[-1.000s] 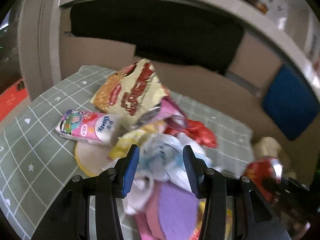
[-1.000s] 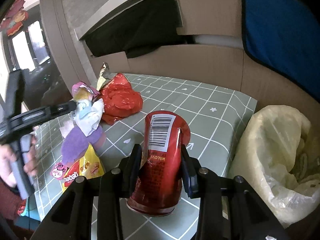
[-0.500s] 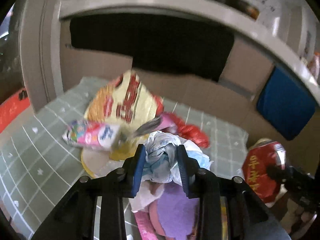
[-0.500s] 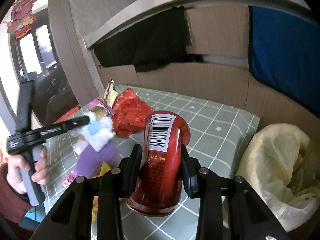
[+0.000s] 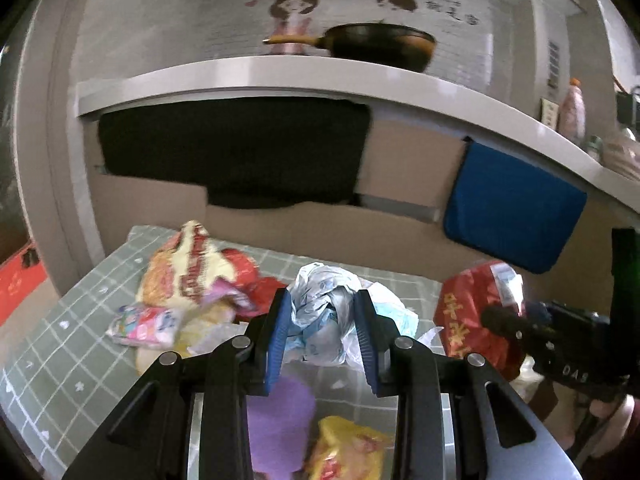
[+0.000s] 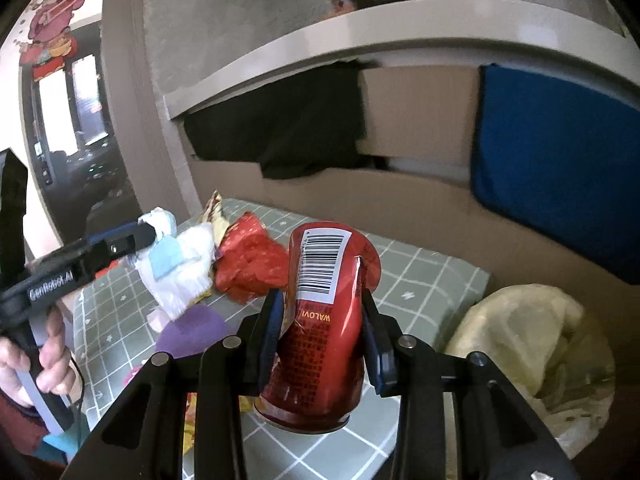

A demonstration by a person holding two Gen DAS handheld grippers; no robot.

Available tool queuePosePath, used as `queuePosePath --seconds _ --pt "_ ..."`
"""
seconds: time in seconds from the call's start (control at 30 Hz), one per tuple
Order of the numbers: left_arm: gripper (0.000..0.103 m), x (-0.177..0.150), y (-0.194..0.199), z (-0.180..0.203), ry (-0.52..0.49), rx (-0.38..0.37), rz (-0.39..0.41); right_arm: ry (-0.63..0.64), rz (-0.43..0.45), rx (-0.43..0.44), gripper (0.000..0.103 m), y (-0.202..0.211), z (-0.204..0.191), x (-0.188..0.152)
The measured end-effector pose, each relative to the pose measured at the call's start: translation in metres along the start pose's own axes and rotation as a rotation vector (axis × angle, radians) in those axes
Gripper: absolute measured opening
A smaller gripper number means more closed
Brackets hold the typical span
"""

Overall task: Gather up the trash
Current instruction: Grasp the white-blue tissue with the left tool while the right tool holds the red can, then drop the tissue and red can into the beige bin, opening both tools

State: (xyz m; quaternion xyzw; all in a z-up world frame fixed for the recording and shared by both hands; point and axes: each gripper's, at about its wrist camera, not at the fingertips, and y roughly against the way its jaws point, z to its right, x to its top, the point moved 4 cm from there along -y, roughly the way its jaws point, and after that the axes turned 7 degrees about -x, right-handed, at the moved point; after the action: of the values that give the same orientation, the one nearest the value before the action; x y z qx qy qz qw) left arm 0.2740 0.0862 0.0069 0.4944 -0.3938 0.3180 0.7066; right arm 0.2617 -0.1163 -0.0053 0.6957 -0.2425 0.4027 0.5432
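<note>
My left gripper (image 5: 321, 334) is shut on a crumpled white and pale blue wrapper (image 5: 324, 316), lifted off the green checked tablecloth (image 5: 76, 344). In the right wrist view the same wrapper (image 6: 182, 264) hangs from the left gripper (image 6: 146, 236), held in a person's hand (image 6: 44, 364). My right gripper (image 6: 320, 336) is shut on a dented red can (image 6: 320, 320) with a barcode label, raised above the tablecloth (image 6: 416, 292). That red can (image 5: 472, 316) shows at the right of the left wrist view.
A yellow snack bag (image 5: 188, 268), a pink tissue pack (image 5: 144, 326), a crumpled red wrapper (image 6: 248, 260), a purple disc (image 6: 192, 330) and a small yellow packet (image 5: 348, 452) lie on the cloth. A pale yellow trash bag (image 6: 528, 344) sits off its right edge. Cardboard backs the table.
The left gripper closed on the white and blue wrapper and lifted it off the pile, toward the right. The right gripper rose with the red can still in it.
</note>
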Motion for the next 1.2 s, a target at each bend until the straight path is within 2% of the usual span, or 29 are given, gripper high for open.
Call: queuePosePath --seconds 0.2,0.37,0.7,0.87,0.97,1.2 --pt "0.033 0.011 -0.020 0.043 -0.036 -0.069 0.007 -0.042 0.046 -0.065 0.034 0.026 0.038 0.013" --pt "0.033 0.017 -0.052 0.086 -0.060 -0.138 -0.026 -0.081 0.078 -0.149 0.034 0.050 0.082 0.019" --pt "0.033 0.013 -0.103 0.166 -0.149 -0.229 -0.051 -0.126 0.090 -0.337 0.034 0.072 0.161 0.007" --pt "0.033 0.008 -0.115 0.182 -0.150 -0.261 -0.052 -0.133 0.084 -0.375 0.034 0.068 0.177 -0.001" --pt "0.033 0.007 -0.123 0.186 -0.125 -0.310 -0.073 -0.135 0.087 -0.391 0.034 0.068 0.180 -0.005" --pt "0.033 0.003 -0.136 0.190 -0.104 -0.336 -0.109 -0.153 0.092 -0.403 0.034 0.070 0.187 -0.006"
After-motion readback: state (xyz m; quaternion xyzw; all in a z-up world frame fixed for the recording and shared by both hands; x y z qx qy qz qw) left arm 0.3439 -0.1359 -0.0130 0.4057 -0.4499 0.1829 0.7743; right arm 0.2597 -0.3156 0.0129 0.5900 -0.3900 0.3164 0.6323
